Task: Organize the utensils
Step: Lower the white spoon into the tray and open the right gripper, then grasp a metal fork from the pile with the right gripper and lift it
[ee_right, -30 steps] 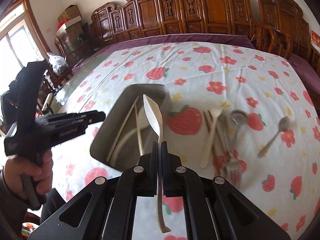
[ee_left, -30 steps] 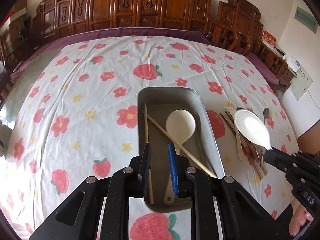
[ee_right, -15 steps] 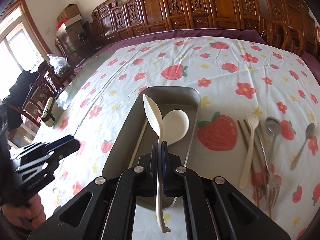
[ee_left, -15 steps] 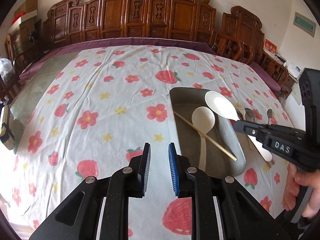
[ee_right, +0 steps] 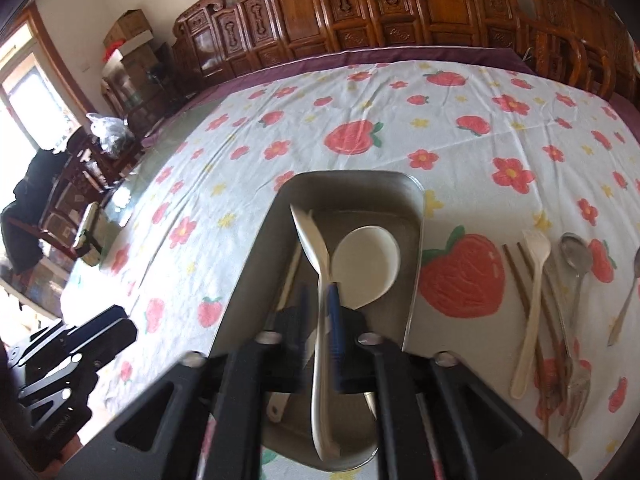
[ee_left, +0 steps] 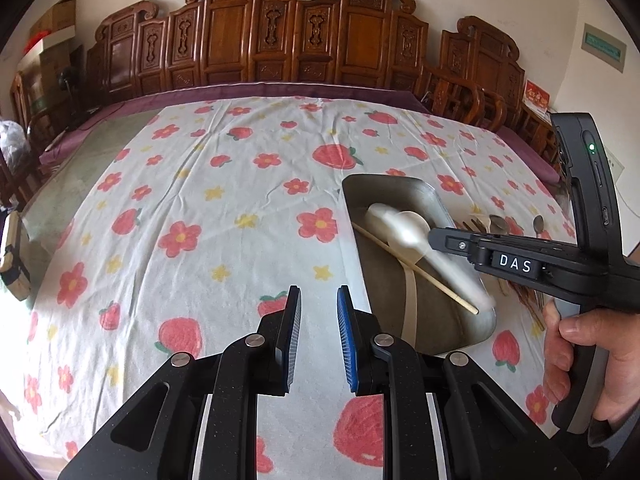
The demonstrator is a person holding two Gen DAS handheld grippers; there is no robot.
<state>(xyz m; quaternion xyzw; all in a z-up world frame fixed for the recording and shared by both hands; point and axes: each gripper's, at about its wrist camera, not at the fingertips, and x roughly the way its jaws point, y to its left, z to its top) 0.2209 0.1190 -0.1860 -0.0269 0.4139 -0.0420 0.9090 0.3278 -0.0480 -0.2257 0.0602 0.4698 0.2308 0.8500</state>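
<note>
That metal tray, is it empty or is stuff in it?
Not empty. The metal tray holds a round cream spoon and a chopstick.

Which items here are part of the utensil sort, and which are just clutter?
Job:
- grey metal tray
- cream plastic spoon between the opening right claw
- round cream ladle in tray
- loose cutlery pile on cloth

Lying about:
- strawberry tablecloth
- carved wooden chairs
- cardboard boxes
</note>
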